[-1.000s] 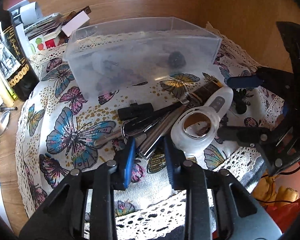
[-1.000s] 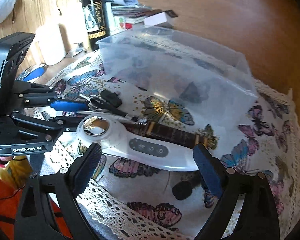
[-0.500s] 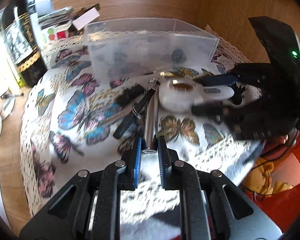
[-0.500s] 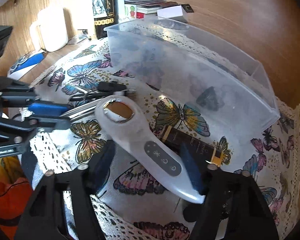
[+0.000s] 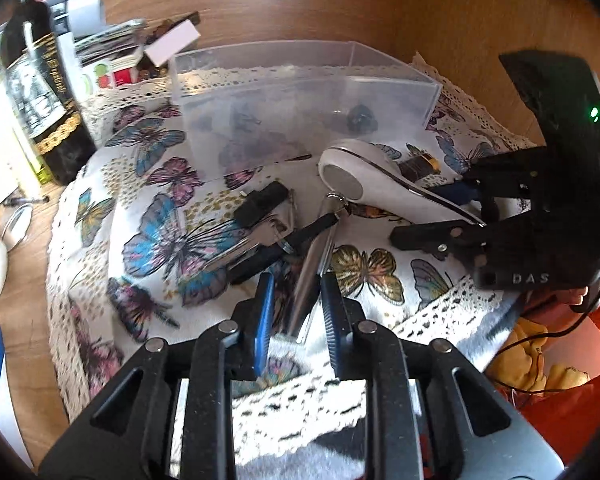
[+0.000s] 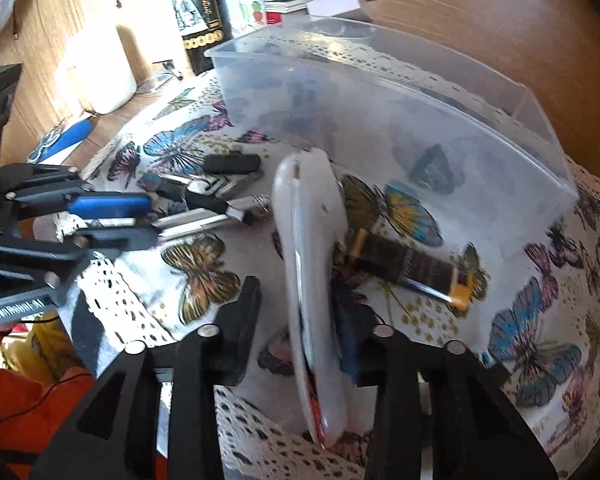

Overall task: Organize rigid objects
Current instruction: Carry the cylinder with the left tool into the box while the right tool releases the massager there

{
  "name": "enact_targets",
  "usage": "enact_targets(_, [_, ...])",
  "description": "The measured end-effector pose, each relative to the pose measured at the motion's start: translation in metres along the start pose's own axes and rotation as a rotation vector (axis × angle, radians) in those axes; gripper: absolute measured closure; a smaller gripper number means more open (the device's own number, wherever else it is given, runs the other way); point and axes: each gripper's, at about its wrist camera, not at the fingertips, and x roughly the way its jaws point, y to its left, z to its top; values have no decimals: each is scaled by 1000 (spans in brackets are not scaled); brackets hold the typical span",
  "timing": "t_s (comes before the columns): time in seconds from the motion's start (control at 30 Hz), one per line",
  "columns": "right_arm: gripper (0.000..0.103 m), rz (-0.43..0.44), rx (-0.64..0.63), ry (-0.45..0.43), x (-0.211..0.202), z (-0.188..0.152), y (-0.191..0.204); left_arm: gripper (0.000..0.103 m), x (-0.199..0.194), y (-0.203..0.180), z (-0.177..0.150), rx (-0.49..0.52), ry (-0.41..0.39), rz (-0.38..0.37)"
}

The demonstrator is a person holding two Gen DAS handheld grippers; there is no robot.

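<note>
Silvery metal is being straddled by the left tongs (image 5: 294, 312): a slim metal bar (image 5: 314, 268) is lying between the blue-padded jaws, which are standing apart with gaps visible on both sides of it, so nothing is being clamped. Just beyond the bar's far end, a bunch of keys with black fobs (image 5: 260, 224) is being left spread on the butterfly-print cloth (image 5: 160, 240) covering the table.

White plastic is being gripped by the right tongs (image 6: 296, 308): the handle of a white handheld device (image 6: 312, 248) is being pinched between the jaws, tilted on its edge, with its rounded head (image 5: 342, 176) pointing away towards the container. In the left view the device is being carried just ahead and to the right of the left tongs. Beside the device, to the right of the right tongs, a dark brown tube with a yellow tip (image 6: 416, 270) is lying on the cloth. Farther ahead of both tongs, a clear plastic container (image 6: 380, 120) is standing on the cloth. Beyond it, to the left, a dark bottle (image 5: 40, 92) and stacked papers (image 5: 116, 52) are being seen.
</note>
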Motion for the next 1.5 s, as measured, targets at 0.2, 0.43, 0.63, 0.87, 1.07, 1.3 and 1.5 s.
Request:
enact_targets(0.2, [65, -15, -23, 10, 16, 21, 2, 81, 15, -9, 8, 34, 29, -28])
enact_targets(0.43, [79, -37, 17, -26, 12, 18, -5, 85, 26, -23, 15, 88, 24, -24])
enact_targets(0.63, [79, -78, 37, -86, -11, -3, -9, 88, 21, -22, 19, 51, 3, -37])
enact_targets(0.87, [80, -109, 79, -173, -39, -7, -19, 88, -8, -23, 31, 28, -111, -19])
enact_targets(1.07, [79, -126, 92, -218, -53, -6, -21, 88, -25, -21, 38, 14, -167, -24])
enact_targets(1.3, [79, -138, 97, -221, -57, -11, -24, 87, -27, -19, 22, 28, -114, -24])
enact_targets(1.5, [79, -124, 111, -211, -50, -11, -23, 87, 9, -16, 14, -28, -24, -18])
